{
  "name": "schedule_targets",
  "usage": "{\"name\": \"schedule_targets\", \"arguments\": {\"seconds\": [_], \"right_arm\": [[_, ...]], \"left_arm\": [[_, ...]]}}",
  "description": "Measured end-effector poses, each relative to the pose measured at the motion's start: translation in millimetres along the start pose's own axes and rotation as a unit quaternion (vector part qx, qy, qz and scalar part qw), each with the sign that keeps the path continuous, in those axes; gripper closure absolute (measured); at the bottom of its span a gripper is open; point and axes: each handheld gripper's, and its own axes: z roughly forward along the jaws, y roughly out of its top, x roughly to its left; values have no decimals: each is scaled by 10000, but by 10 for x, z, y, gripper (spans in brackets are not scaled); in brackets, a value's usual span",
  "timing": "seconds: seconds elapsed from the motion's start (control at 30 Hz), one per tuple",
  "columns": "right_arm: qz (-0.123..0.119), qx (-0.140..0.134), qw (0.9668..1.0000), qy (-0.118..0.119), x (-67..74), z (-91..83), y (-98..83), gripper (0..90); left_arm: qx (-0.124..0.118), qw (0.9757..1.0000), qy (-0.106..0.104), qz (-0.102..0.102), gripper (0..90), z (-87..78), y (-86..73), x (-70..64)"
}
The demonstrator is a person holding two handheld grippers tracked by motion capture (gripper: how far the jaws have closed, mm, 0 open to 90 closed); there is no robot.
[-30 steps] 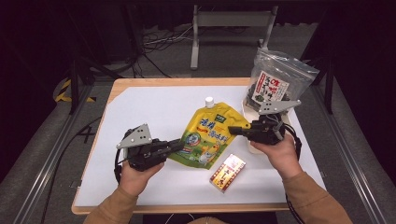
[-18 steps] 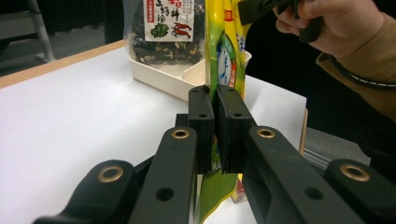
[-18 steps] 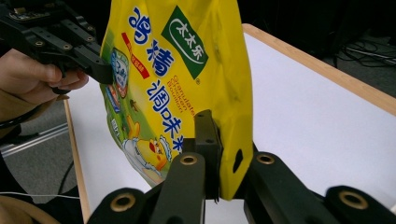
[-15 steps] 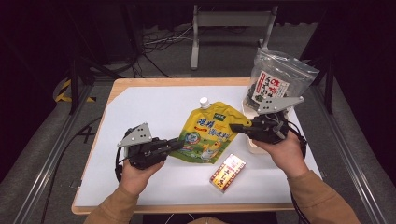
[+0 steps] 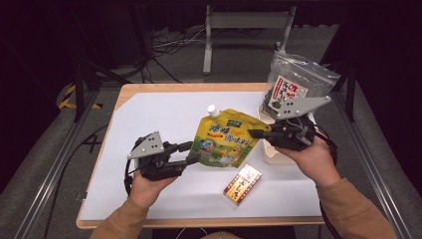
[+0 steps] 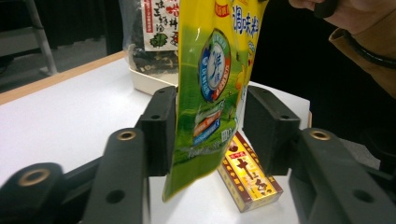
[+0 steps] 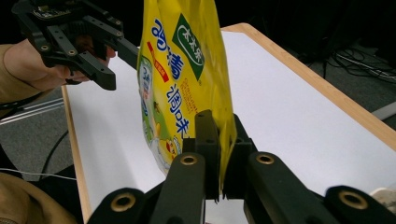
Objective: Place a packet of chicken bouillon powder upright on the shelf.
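Item: yellow spouted seasoning pouch, one, hanging above table centre. Soft, pliable film, likely liquid-filled and moderately heavy; slick faces, so the flat side seam is the best hold. Right gripper clenched on its 3 o'clock edge. Left gripper jaws just opened, pouch loose between them at 8 o'clock.

Others: one red-and-yellow box, 5 o'clock; one dark snack bag in a tray, 2 o'clock.

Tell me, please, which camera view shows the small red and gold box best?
The high view: the whole box lies flat on the white table. The left gripper view shows it partly hidden behind the yellow pouch.
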Motion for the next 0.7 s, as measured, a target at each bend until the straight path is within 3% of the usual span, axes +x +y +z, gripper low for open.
{"name": "schedule_targets", "arguments": {"seconds": [0.17, 0.3, 0.7], "right_arm": [[-45, 126, 9998, -163, -11, -28, 13, 888], [-37, 291, 9984, -482, -72, -78, -8, 893], [167, 273, 9959, -850, -254, -336, -17, 894]], "left_arm": [[-45, 9999, 147, 24, 499, -47, -2, 34], [-56, 9997, 251, -23, 492, -93, -15, 86], [-36, 9990, 407, -191, 500, -173, -45, 185]]}}
